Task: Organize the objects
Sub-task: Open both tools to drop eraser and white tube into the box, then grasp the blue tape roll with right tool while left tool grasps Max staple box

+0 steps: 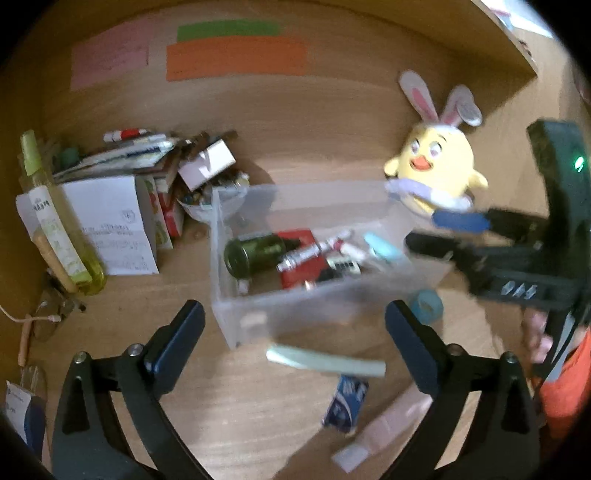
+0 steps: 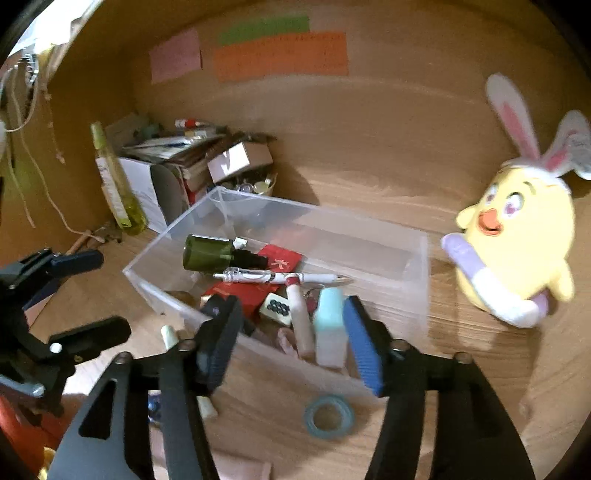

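Left tool gapes over a pale stick; blue tape ring clearer rightward.

Legible markings: almost none

You are looking at one readable sign, a gold character resembling "大" showing on the red packet in the clear bin; print on the white box and blue packet is blurring beyond reading.

Pink, green and orange notes, perhaps paper, on wall.
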### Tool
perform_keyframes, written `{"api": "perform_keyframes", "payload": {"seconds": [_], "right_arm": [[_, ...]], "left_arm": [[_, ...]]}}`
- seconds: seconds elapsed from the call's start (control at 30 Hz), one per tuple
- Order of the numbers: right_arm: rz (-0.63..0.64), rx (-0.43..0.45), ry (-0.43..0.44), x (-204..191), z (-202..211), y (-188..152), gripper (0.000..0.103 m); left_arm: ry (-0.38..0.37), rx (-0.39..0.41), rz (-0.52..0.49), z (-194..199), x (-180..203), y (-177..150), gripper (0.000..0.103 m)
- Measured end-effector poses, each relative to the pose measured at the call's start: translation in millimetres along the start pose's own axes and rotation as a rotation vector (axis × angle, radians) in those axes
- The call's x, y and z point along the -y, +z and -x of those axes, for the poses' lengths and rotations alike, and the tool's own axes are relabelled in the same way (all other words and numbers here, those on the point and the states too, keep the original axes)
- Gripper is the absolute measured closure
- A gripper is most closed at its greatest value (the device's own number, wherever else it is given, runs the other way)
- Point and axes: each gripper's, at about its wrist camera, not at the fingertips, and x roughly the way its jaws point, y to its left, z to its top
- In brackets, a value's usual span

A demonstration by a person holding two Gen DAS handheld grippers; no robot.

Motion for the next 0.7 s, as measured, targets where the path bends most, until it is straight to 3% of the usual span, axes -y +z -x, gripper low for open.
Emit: {"api": "perform_keyframes", "payload": {"seconds": [0.17,0.3,0.53,0.7], "right_arm": [[-0.017,0.011,-0.004,10,20,-20,0.032],[-0.031,-0.014,-0.016,18,23,-39,0.031],[-0.018,-0.137,-0.028,30,0,-73,0.031],[-0.01,-0.187,-0.026,30,-18,-81,0.031]], "left_arm": [[-0.023,-0.093,-0.061,-17,14,-23,0.003],[-0.026,-0.161,-0.09,-34,23,-37,0.003],[-0.06,-0.195,-0.18,-45,32,-38,0.003],[-0.044,-0.237,-0.247,-66,40,-37,0.003]]}}
